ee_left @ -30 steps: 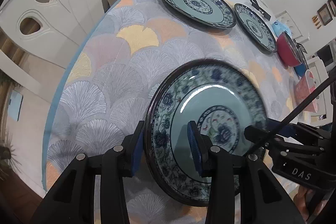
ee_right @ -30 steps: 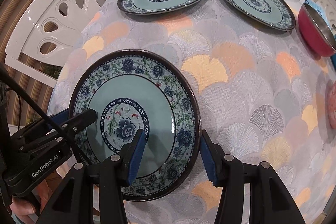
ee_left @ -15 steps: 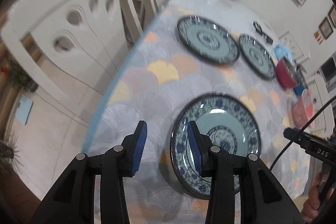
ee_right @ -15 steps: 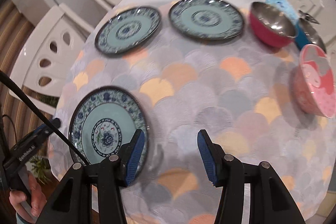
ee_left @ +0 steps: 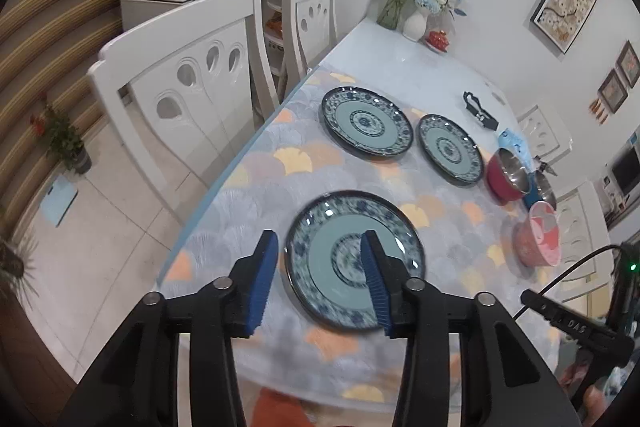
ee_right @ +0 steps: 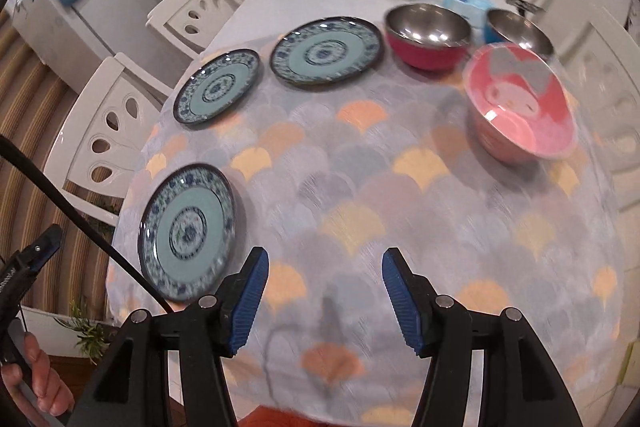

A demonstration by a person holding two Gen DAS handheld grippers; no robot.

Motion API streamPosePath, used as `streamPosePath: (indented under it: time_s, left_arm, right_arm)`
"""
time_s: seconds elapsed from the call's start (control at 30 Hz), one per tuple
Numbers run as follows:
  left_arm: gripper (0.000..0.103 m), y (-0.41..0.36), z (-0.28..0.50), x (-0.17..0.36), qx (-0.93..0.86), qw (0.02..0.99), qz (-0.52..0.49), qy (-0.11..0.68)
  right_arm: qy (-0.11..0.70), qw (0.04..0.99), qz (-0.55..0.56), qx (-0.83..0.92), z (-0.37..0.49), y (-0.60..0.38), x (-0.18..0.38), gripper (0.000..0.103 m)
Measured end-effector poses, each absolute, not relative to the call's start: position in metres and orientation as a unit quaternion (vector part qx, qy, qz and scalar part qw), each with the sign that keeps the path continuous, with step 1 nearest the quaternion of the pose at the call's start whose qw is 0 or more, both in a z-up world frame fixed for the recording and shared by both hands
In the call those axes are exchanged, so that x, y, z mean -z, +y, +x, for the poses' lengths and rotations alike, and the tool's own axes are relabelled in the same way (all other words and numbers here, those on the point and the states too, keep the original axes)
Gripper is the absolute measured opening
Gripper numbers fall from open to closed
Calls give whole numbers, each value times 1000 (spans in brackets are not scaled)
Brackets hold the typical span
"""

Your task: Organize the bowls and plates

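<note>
Left wrist view: both tongs (ee_left: 318,277) (ee_right: 322,301) gape wide, empty (apparently above the nearest plate (ee_left: 336,263)).

Near plate (ee_left: 354,259): pattern smeared by motion blur in the left wrist view; a strip hidden behind the left gripper's (ee_left: 318,281) right finger (ee_left: 376,285).

Blue bowl (ee_left: 538,193), beyond the pink bowl (ee_left: 538,241) from the near plate: mostly hidden behind the red bowl (ee_left: 506,177); its rim alone shows there.

Pink bowl (ee_right: 522,107): printed figure and rim blurred in the right wrist view.

Tablecloth (ee_right: 360,187): pattern blurred toward the right edge and the near edge; near edge cut off behind the right gripper (ee_right: 322,297).

Black item (ee_left: 480,109), farther than the plates from the near plate: too small to identify.
</note>
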State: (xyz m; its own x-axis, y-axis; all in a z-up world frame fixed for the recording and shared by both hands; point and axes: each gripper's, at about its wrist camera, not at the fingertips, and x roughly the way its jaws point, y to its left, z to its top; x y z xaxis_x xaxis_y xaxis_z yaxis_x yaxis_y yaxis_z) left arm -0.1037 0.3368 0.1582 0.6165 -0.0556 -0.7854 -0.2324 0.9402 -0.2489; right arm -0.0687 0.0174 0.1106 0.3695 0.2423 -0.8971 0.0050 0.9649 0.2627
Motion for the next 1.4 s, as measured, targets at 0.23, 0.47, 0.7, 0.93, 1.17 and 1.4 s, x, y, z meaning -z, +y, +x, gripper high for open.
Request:
streamPosePath:
  time_s: [0.23,0.47,0.7,0.93,1.17,1.4]
  left_arm:
    - [45,319,-144,-166,-57,884,-166,434]
    - [45,307,-167,-174,-57,884,-169,431]
    - [58,296,-175,-189,-52,897,-137,417]
    - [59,303,-172,-175,-47,890,-137,432]
    - [59,341,-144,-158,-49,882,-163,439]
    - [59,373,-86,-162,-33,887,-162,432]
  right_arm:
    - [554,819,134,-71,-109,-14,-114,59]
    - [554,813,158,-80,-139,-30,-114,59]
    - [541,819,170,-87,-153,-30,-123,60]
    - [557,806,179,-88,-149,-21,-109,60]
    - [567,804,158,-82,-122,9,-103,60]
    - [565,810,142,-68,-68,39,-110,60]
